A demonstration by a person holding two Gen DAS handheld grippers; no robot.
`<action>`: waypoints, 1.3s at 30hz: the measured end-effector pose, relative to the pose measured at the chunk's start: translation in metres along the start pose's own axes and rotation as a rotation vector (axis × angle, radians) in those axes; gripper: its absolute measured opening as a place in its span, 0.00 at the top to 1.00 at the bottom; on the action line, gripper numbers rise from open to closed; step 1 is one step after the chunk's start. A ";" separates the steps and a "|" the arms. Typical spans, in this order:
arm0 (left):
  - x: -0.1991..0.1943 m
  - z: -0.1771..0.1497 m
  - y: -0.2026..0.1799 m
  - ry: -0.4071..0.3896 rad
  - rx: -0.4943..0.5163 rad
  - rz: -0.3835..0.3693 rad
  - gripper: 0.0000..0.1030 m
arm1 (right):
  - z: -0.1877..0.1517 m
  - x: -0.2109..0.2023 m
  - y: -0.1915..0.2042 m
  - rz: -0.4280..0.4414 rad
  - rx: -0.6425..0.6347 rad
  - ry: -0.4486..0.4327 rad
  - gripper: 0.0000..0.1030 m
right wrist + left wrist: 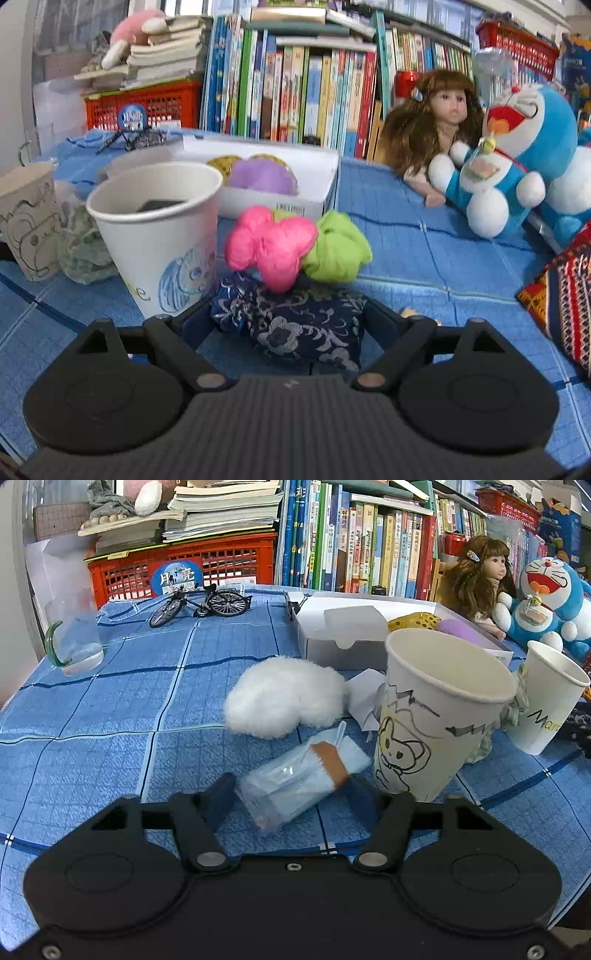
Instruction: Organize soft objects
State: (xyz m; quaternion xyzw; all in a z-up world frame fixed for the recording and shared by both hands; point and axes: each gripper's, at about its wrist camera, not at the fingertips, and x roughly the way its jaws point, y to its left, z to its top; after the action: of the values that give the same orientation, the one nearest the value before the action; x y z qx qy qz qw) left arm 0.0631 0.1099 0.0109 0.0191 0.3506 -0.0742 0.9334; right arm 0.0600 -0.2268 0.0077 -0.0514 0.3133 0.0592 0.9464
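In the left wrist view my left gripper (291, 786) is open around a clear packet of light-blue face masks (301, 777) lying on the blue cloth; whether the fingers touch it is unclear. A white cotton wad (284, 698) lies just beyond. In the right wrist view my right gripper (288, 314) has its fingers on both sides of a dark-blue floral pouch (295, 328). A pink soft lump (271, 243) and a green one (338, 247) lie just past the pouch. The white box (314, 166) holds a purple soft piece (262, 177) and yellow ones.
Two paper cups (436, 716) (159, 236) stand close by, with crumpled green fabric (83, 247) between them. A doll (432, 122) and a Doraemon plush (517, 158) sit at the right. A glass jug (74, 635), toy bicycle (203, 603), red crate and books stand behind.
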 end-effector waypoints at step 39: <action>-0.019 0.153 -0.004 -0.084 -0.072 -0.113 0.47 | 0.114 -0.038 -0.037 0.079 0.224 -0.166 0.51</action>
State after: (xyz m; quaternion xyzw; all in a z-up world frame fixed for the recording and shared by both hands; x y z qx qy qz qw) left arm 0.1480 0.0952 0.1393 -0.0375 0.3141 -0.1151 0.9416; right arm 0.1025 -0.2512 0.1239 0.0718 0.2403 0.0651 0.9658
